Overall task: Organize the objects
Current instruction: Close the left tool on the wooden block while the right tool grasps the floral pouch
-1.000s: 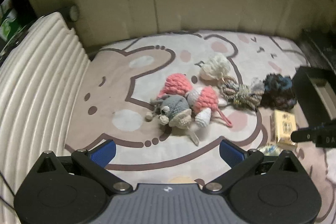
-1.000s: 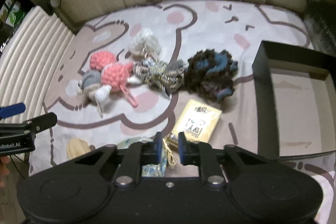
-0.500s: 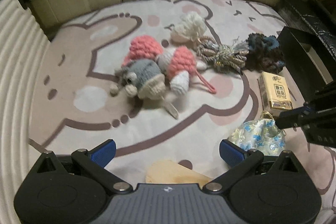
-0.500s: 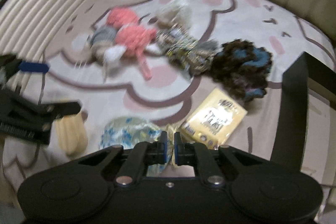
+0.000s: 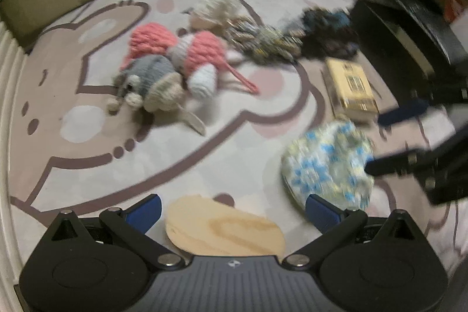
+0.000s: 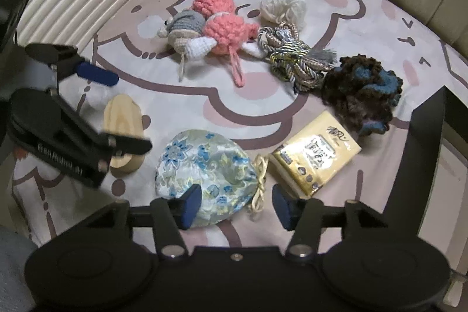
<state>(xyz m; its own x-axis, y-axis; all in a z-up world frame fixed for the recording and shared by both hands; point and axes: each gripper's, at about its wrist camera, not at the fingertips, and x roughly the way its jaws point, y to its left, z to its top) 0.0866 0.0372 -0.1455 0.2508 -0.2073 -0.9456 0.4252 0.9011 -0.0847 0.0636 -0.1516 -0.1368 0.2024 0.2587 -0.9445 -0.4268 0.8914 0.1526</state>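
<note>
Silky floral pouch (image 6: 204, 171) is lying on the mat, right gripper (image 6: 234, 205) opening over its drawstring; left gripper (image 5: 232, 211) is gaping wide above the wooden piece (image 5: 225, 227). Fabric risks slipping free.

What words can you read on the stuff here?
"清风": on the yellow tissue pack, near its top corner.
Smaller print on the pack: too small to read.
Raised lettering on the left gripper, along its arm: too blurred to spell out.
Nothing else carries readable text.
</note>
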